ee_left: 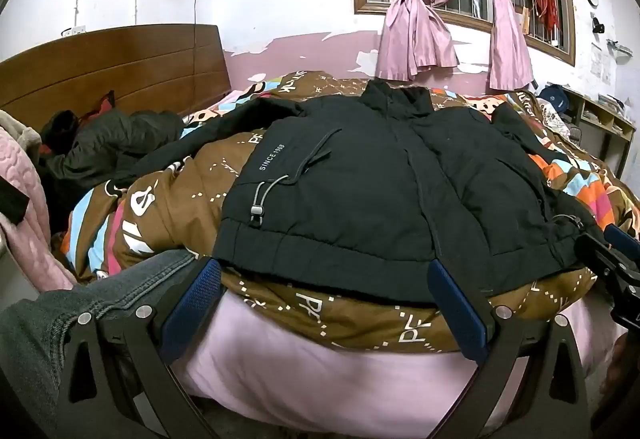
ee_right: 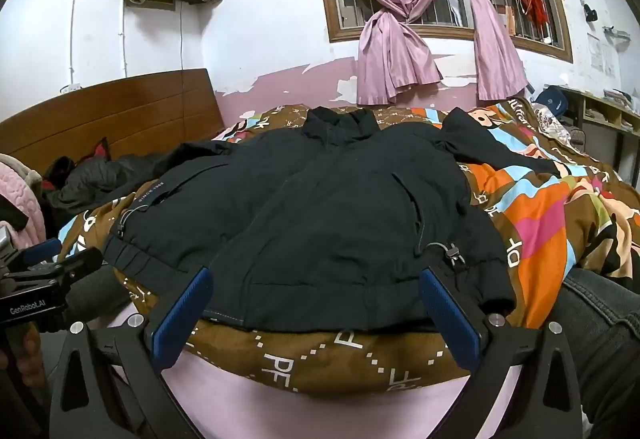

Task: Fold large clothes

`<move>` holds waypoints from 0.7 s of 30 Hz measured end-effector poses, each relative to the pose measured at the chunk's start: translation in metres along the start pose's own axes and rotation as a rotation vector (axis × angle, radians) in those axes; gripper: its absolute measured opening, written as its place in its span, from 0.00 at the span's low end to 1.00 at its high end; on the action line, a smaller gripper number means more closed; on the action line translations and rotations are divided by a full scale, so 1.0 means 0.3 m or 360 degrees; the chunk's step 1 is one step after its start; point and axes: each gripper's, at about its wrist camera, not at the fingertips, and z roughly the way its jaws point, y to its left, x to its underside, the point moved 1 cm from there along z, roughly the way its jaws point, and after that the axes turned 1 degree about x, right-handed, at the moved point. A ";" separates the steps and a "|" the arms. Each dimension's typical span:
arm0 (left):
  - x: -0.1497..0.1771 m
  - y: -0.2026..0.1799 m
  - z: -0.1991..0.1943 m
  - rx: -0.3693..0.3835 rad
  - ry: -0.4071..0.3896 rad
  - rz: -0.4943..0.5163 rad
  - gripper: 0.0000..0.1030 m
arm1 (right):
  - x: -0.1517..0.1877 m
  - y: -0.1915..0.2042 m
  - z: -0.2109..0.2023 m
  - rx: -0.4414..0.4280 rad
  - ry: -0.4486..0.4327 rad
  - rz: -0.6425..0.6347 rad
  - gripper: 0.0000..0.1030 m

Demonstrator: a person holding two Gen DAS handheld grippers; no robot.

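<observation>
Black jacket (ee_left: 360, 175) lay spread front-up on the patterned quilt (ee_left: 172, 199), collar toward twelve o'clock, hem toward six.

Its side panel read "SINCE 1968" beside a drawcord toggle (ee_left: 257, 214); the quilt carried repeated "PF" letters, and the other tool's body (seen from the right wrist camera) read "GenRobot.AI". The left gripper (ee_left: 325, 279) and right gripper (ee_right: 316, 291) both hung at the hem with blue fingers spread wide, pinching nothing. A crumpled dark garment (ee_left: 116, 147) lay at ten o'clock by the wooden headboard (ee_left: 112, 67); pink curtains (ee_left: 424, 19) hung at one o'clock. Denim-clad legs (ee_left: 80, 303) flanked the bed edge.
</observation>
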 end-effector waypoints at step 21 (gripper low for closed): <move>0.000 0.000 0.000 -0.0004 -0.0001 0.0006 0.98 | 0.006 -0.002 0.003 -0.0001 0.0004 0.0000 1.00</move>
